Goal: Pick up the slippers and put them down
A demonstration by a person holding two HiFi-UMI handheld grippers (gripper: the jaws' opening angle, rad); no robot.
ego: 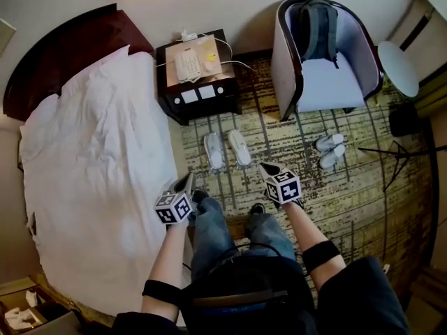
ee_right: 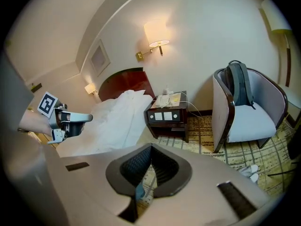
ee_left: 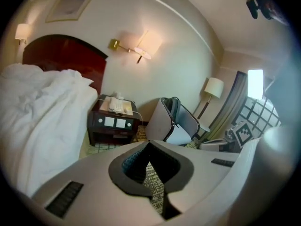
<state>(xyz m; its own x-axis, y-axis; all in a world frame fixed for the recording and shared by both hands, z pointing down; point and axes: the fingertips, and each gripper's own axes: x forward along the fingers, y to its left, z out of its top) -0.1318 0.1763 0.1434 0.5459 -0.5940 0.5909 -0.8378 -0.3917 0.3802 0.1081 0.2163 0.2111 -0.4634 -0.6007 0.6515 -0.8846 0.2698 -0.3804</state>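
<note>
A pair of white slippers [ego: 227,150] lies side by side on the patterned carpet in front of the nightstand. A second white pair [ego: 328,151] lies by the armchair's foot, and shows low at the right in the right gripper view [ee_right: 249,171]. My left gripper [ego: 187,181] hangs above my left knee, its jaws shut [ee_left: 149,163] with nothing between them. My right gripper [ego: 265,167] is held above the carpet just right of the first pair, also shut and empty [ee_right: 149,166]. Each gripper shows in the other's view: the right gripper [ee_left: 242,133] and the left gripper [ee_right: 66,119].
A bed with a white duvet [ego: 98,173] fills the left. A dark nightstand with a phone [ego: 199,75] stands beyond the slippers. An armchair holding a backpack [ego: 325,54] is at the back right, beside a round side table [ego: 398,68] and a thin black stand [ego: 394,152].
</note>
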